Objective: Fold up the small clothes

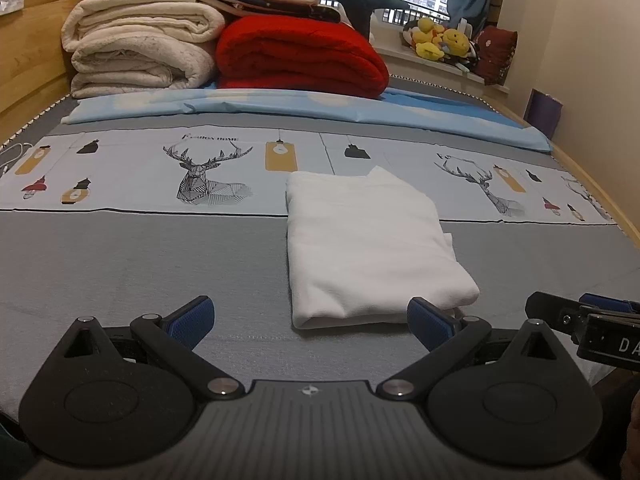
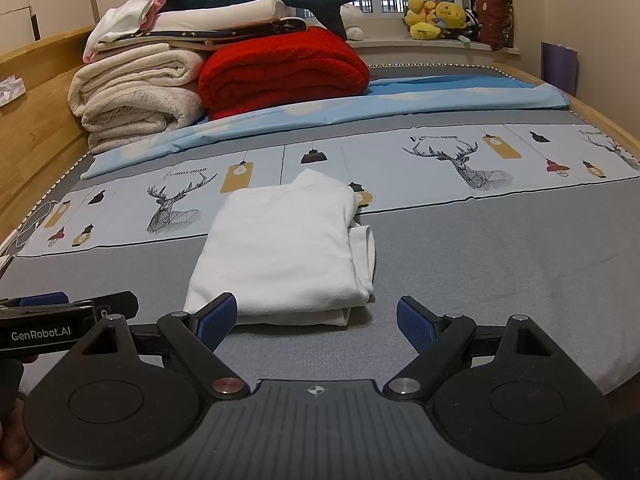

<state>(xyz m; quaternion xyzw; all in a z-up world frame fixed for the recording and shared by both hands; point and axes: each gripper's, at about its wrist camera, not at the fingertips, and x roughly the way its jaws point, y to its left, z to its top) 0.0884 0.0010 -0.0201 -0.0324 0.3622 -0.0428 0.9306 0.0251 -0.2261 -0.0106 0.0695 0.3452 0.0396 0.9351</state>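
Note:
A white garment point(image 1: 368, 248) lies folded into a neat rectangle on the grey bed cover point(image 1: 160, 264). In the right wrist view the same white garment point(image 2: 284, 248) sits just ahead and left of centre, with layered edges on its right side. My left gripper point(image 1: 310, 322) is open, held low before the garment's near edge, nothing between its blue pads point(image 1: 192, 320). My right gripper point(image 2: 316, 322) is open too, its left pad point(image 2: 216, 320) close to the garment's near corner without holding it. Each gripper shows at the other view's edge.
Rolled cream blankets point(image 1: 140, 56) and a red quilt point(image 1: 300, 56) are stacked at the far end on a light blue sheet point(image 1: 320, 108). Plush toys point(image 2: 436, 18) line the window sill. A wooden bed frame point(image 2: 36, 92) runs along the left. Grey cover point(image 2: 500, 264) stretches right of the garment.

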